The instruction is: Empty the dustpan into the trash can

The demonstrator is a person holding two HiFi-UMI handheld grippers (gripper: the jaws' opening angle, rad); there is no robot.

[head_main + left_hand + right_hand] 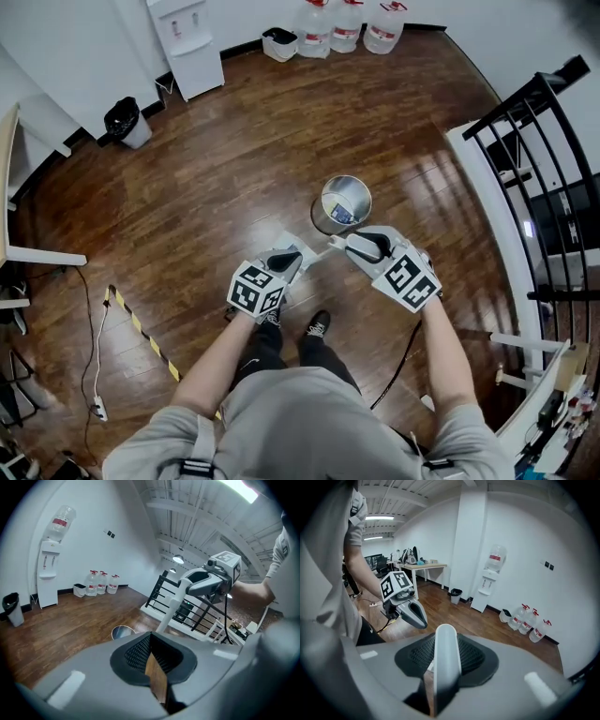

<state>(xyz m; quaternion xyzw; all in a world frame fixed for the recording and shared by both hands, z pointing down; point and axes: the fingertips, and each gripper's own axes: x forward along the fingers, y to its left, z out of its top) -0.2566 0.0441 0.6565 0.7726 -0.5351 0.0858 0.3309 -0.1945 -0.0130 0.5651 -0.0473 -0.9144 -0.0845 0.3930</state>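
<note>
White plastic, light and stiff I reckon, the dustpan handle [446, 667], its natural hold, is pinched in my right gripper [367, 247] beside the steel trash can [342, 202]; left gripper [284, 261] pressed together, empty.

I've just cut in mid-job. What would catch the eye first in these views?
The open metal trash can stands out first, on the glossy wood floor just ahead of both grippers. Right behind it, the right gripper is clamped on the white dustpan handle, which slants down toward the left gripper, whose jaws are shut on nothing. Large water bottles line the far wall.
</note>
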